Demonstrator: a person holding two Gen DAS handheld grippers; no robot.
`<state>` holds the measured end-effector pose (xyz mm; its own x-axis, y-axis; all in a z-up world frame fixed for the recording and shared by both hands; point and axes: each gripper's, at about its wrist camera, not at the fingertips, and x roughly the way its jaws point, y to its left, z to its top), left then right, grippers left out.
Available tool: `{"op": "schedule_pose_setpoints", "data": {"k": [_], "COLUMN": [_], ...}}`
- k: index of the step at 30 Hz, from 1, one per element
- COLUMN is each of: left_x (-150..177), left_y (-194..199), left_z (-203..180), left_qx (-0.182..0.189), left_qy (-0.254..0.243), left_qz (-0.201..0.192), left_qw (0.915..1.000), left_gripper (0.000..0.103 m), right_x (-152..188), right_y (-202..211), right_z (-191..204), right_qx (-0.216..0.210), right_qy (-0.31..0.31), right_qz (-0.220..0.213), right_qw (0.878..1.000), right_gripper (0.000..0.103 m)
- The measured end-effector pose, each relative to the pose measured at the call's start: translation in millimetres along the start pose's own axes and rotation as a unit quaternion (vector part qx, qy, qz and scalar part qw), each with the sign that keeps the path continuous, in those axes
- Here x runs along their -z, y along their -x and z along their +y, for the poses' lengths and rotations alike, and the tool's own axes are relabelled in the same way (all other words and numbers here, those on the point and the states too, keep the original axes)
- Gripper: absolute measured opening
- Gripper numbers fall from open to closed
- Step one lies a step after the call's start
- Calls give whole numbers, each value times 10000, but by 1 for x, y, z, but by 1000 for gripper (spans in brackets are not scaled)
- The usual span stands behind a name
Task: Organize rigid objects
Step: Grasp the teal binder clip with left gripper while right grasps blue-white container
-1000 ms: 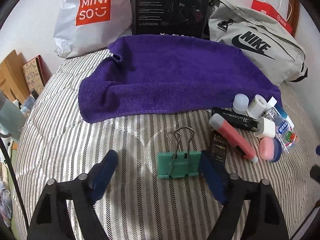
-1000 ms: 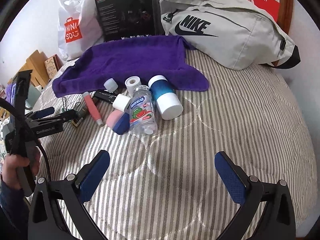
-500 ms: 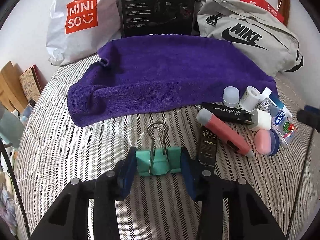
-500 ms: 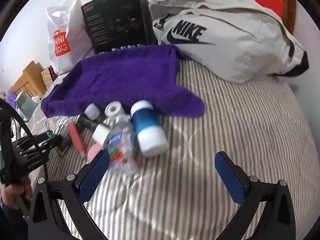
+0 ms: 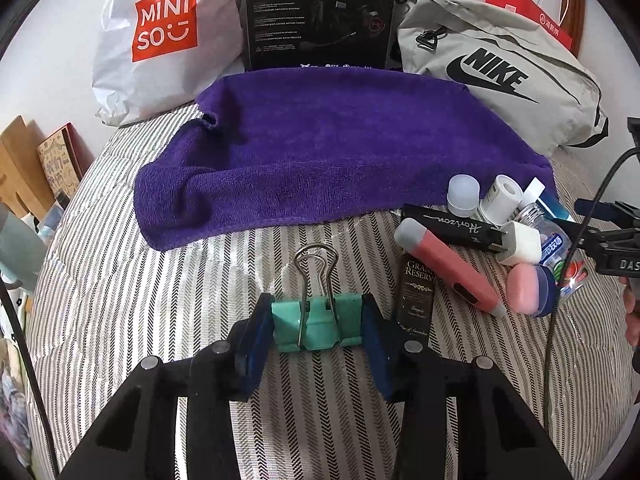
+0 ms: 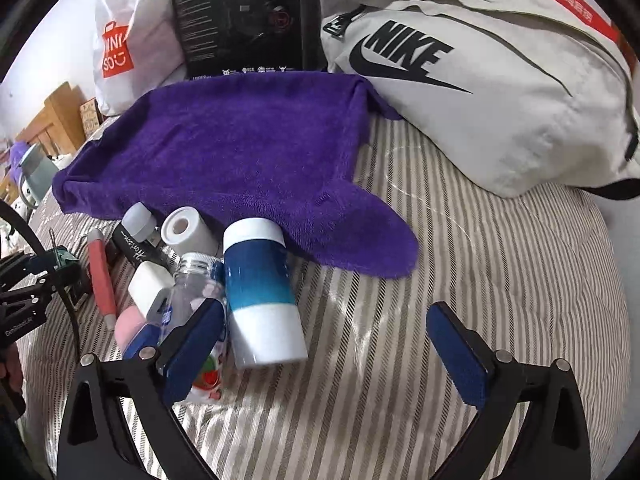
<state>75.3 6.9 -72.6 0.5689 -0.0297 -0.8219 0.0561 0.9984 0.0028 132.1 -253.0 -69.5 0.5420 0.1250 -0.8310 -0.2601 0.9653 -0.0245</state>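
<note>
Gripping now: the left tool (image 5: pixel 318 326) is closed on the clip (image 5: pixel 316 322), one blue pad flat against each end of its green body.
Why that hold: the pads press the clip's short ends, which leaves the wire handles free and pointing away toward the towel (image 5: pixel 340 148); a judgement, but squeezing the hard folded body looks safer than pinching the springy loops.
Clip, look: mint-green folded metal, two silver wire loops lying over each other, body resting on the striped bed (image 5: pixel 160 300) or only just off it; I cannot tell which.
Clip, place: just left of the small heap, beside a dark "Reserve" sachet (image 5: pixel 416 292).
Right tool: the right tool (image 6: pixel 326 330) is spread wide and holds nothing; its left pad sits beside the cup (image 6: pixel 260 292), its right pad well clear over bare bedding.
Why there: it seems lined up to straddle the cup, a guess from its aim.
Cup, look: blue and white, lying on its side, touching a clear bottle (image 6: pixel 200 300).
Heap: a pink tube (image 5: pixel 448 264), a black "Horizon" box (image 5: pixel 452 224) and a white plug (image 5: pixel 520 242) lie close together, several touching.
Towel, purpose: spread flat and bare, likely the sorting spot.
</note>
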Motion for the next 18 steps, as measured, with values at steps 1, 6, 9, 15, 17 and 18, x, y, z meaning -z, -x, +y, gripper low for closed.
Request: {"op": "schedule_pose_setpoints", "data": {"k": [1,6,9,15,17,18], "left_x": [0,0,0,2,3,3], "left_y": [0,0,0,1,1,1], "left_z": [0,0,-1,-1,-1,0], "left_qx": [-7,-23,-40,-70,-67,-69], "left_qy": [0,17,20,30,50,54], "left_qz": [6,-4,-15,-85,-113,-120], "left_qw": [10000,10000,10000,9999,9999,9999], "left_gripper": [41,41,41,41,41,41], "right_x": [-1,-7,-8,-6,-6,-7], "right_y": [-2,-11,-15,-14,-15,-15], "right_z": [1,5,8,26,29,29], "right_qx": [-5,-118,-323,-355,-335,-340], "right_qy": [53,183,290,887,903,893], "right_qz": [1,-1,41,63,98,114], "right_qw": [10000,9998,9990,9954,9953,9954], "right_gripper": [98,90,76,46,46,46]}}
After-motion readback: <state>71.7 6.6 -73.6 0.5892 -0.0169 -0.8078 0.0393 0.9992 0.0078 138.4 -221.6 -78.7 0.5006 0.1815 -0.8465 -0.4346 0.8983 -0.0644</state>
